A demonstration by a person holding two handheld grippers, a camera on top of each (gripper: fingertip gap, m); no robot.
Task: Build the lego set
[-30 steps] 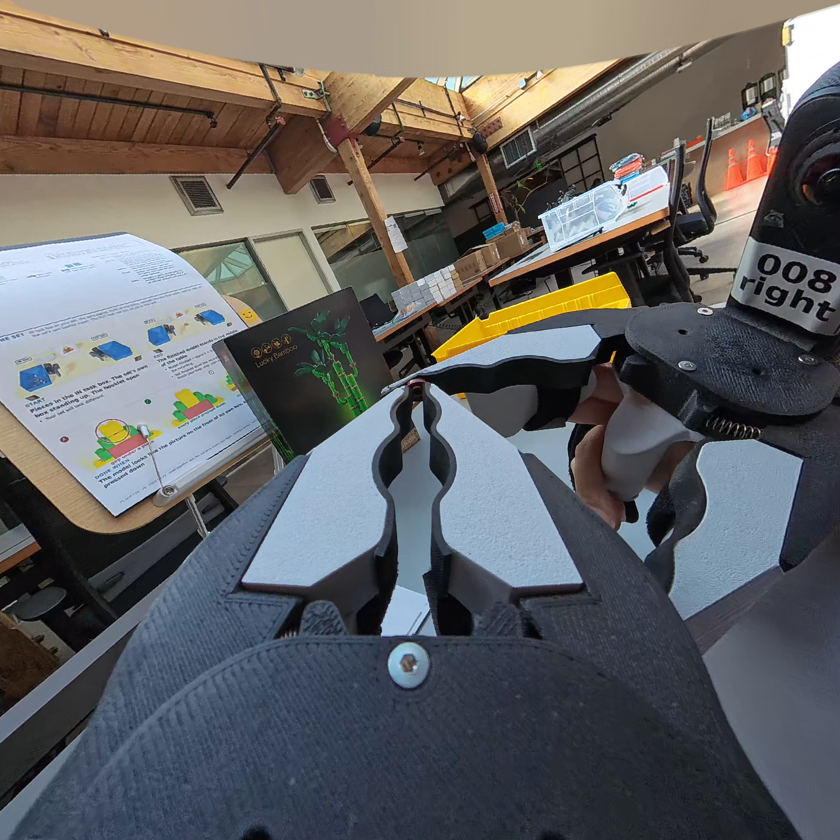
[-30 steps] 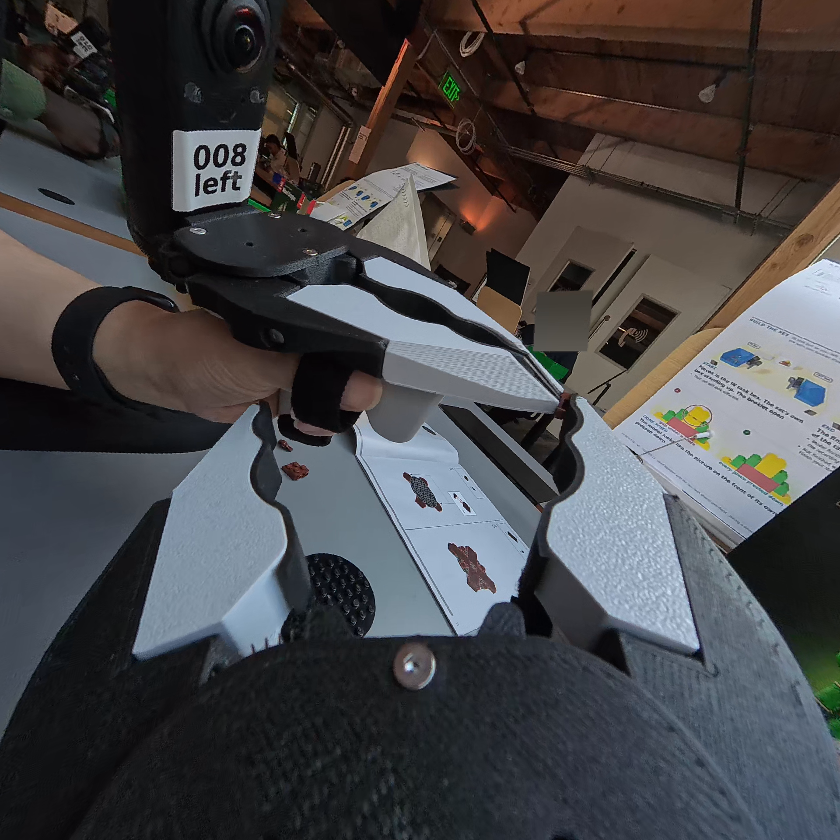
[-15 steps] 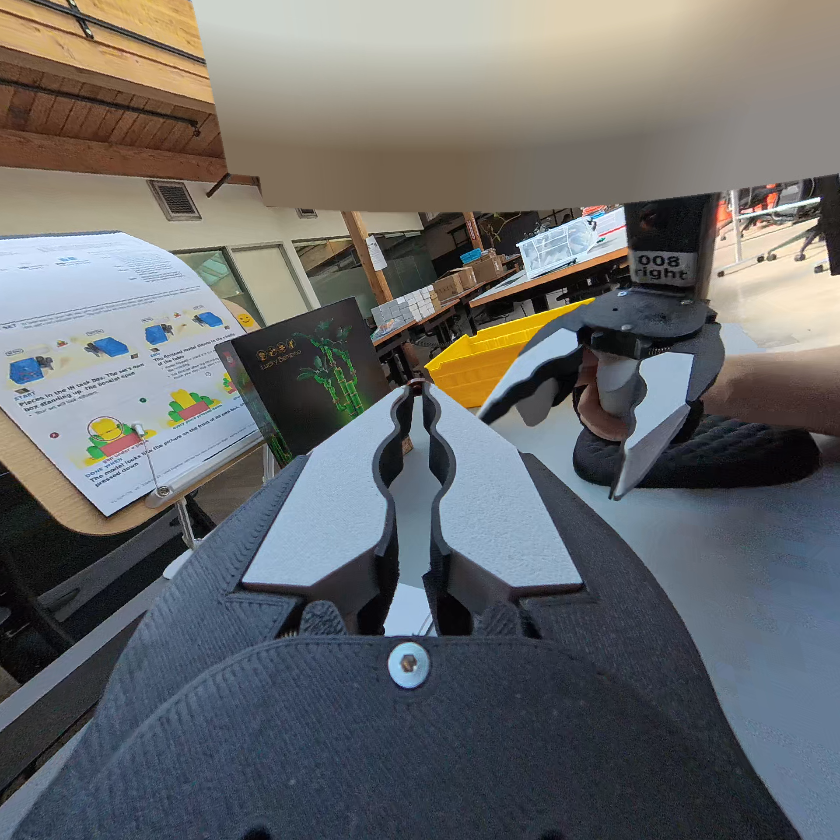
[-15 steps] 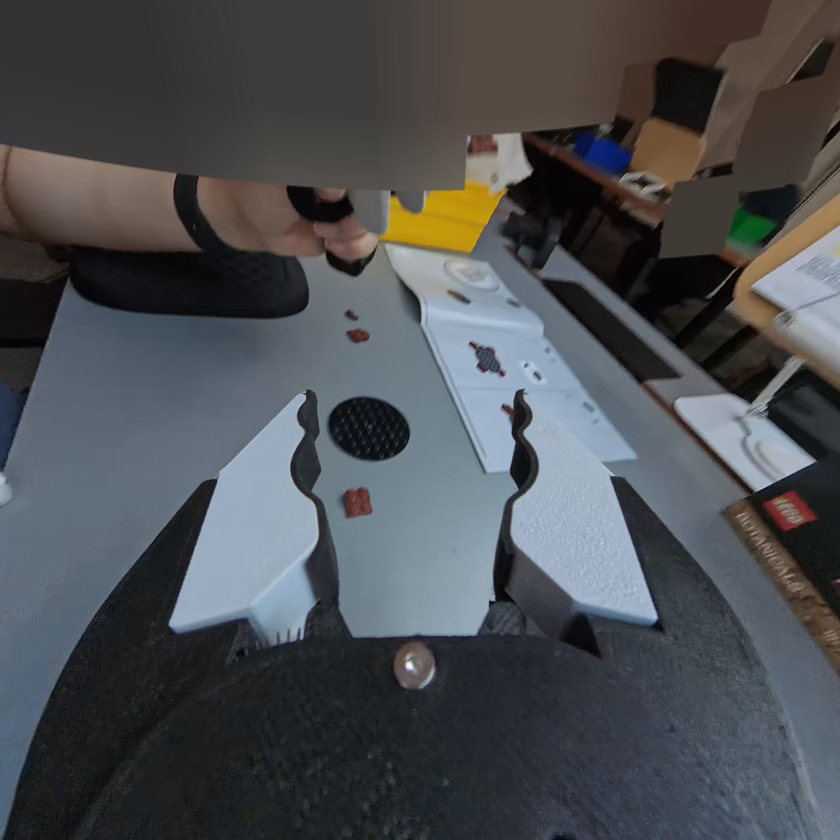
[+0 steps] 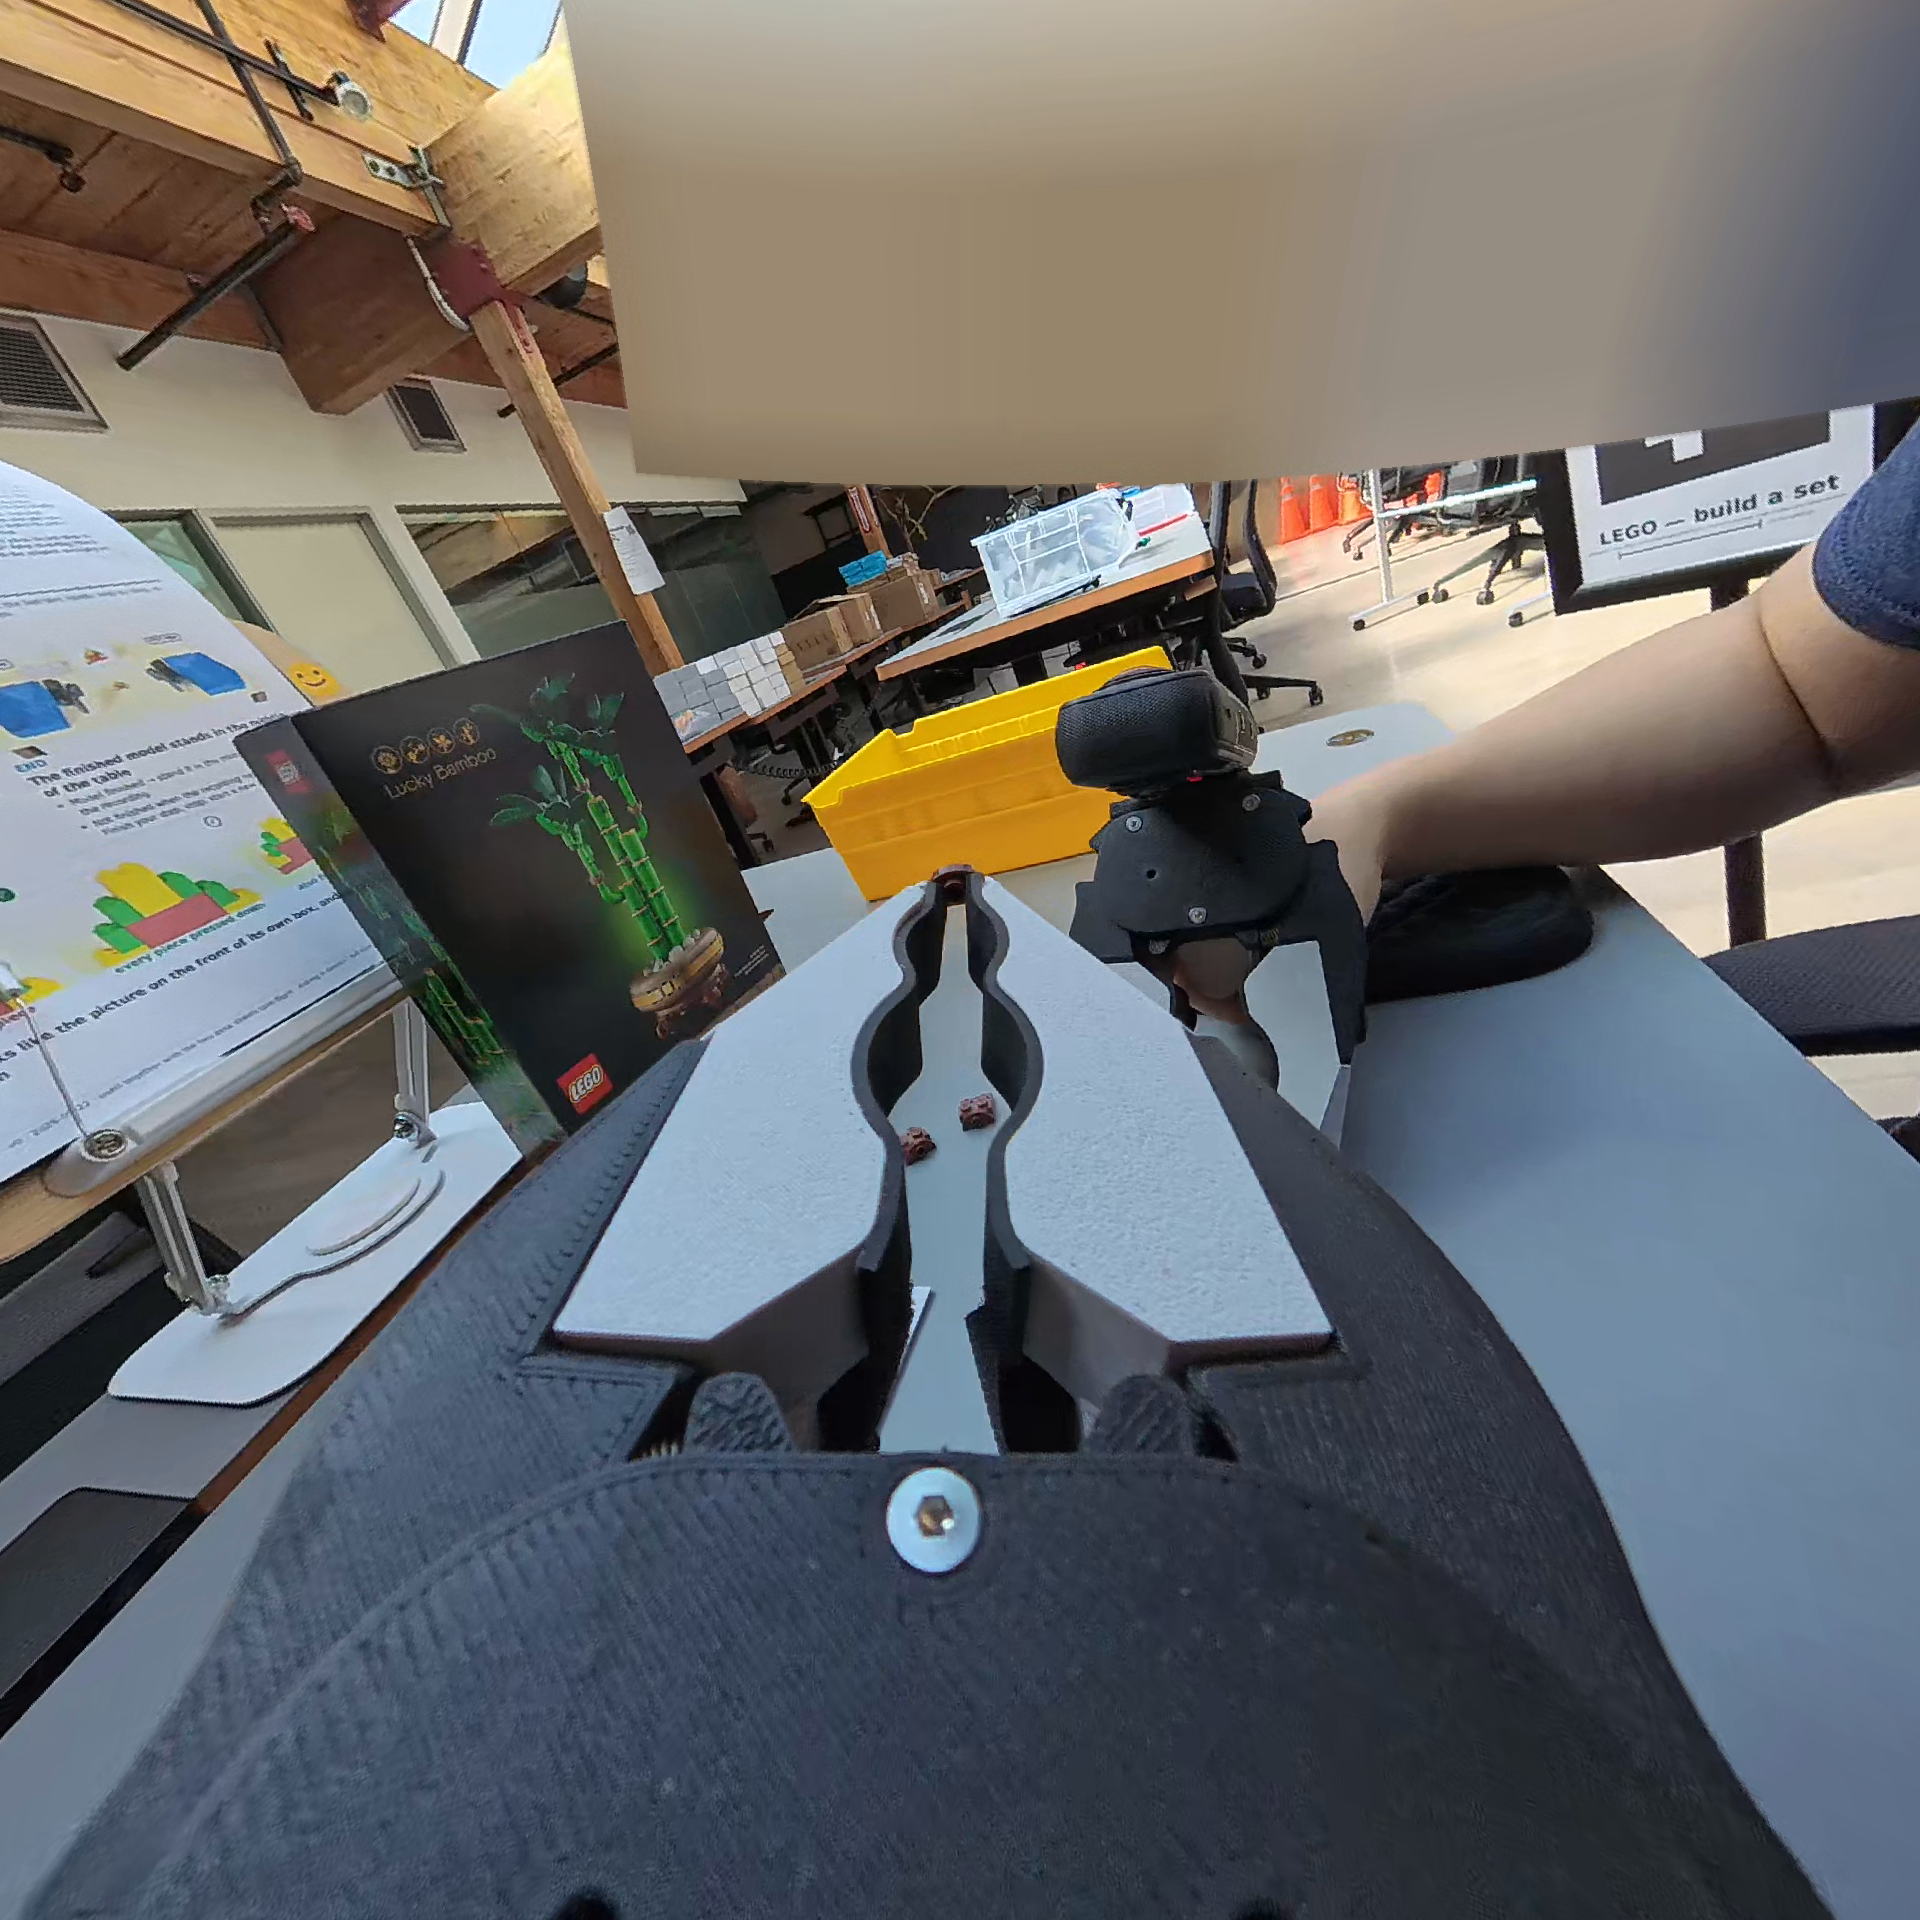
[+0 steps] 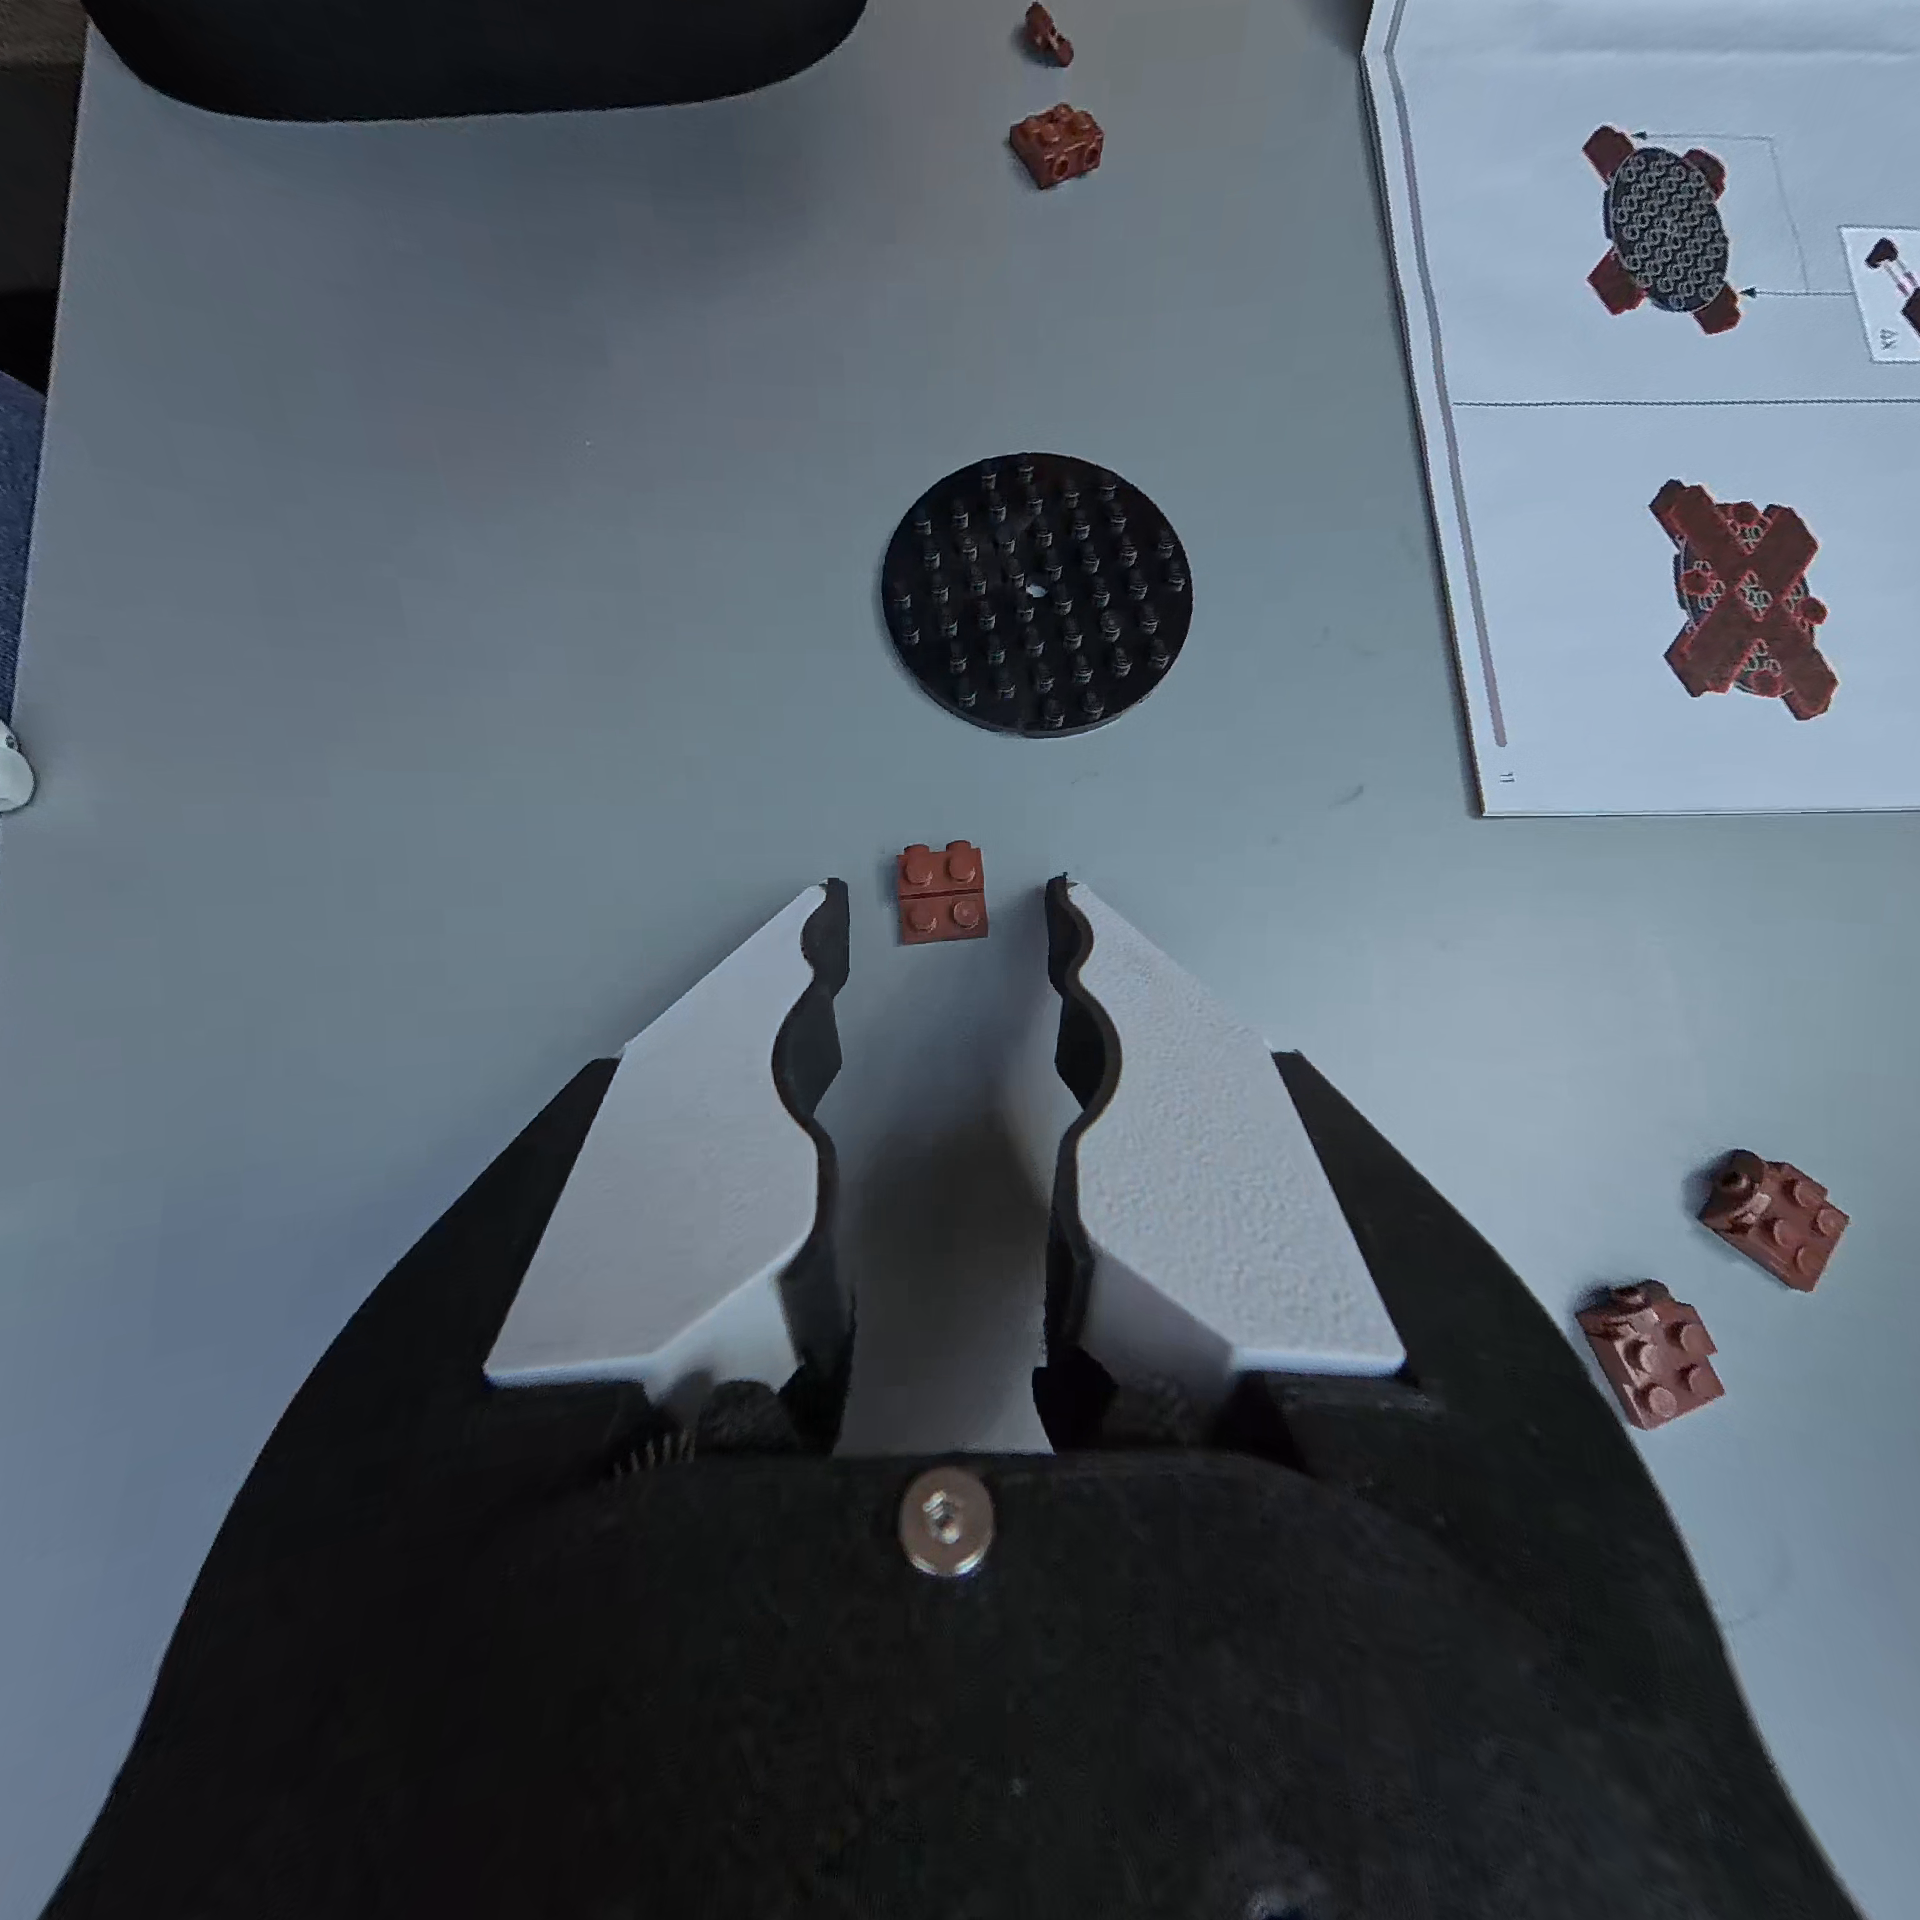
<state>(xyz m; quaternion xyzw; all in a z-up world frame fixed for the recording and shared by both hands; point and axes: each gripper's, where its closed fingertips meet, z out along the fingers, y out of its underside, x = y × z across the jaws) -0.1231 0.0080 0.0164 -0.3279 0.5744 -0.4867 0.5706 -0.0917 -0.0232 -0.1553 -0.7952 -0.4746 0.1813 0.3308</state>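
My right gripper (image 6: 945,891) is open and points down at the grey table (image 6: 416,520), its tips either side of a brown 2x2 brick (image 6: 940,909) lying flat. A black round studded plate (image 6: 1037,592) lies just beyond. My left gripper (image 5: 954,896) is held above the table, shut on a small brown piece (image 5: 952,881) at its tips. The right gripper also shows in the left wrist view (image 5: 1283,1049), held by a hand.
More brown bricks lie beyond the plate (image 6: 1057,140) and at the right (image 6: 1777,1221) (image 6: 1652,1351). An open instruction booklet (image 6: 1683,436) lies at the right, a black arm pad (image 6: 468,52) at the far left. The set's box (image 5: 520,883) and a yellow bin (image 5: 966,790) stand behind. My right fingertips sit around 20 centimetres from my left ones. Between my right fingertips and the black round studded plate (image 6: 1037,592) there is roughly 6 centimetres.
My right gripper has swung away from the left gripper's tips and down to the table, over the brown 2x2 brick, with its jaws narrower. My left gripper stays shut and has tilted down slightly.
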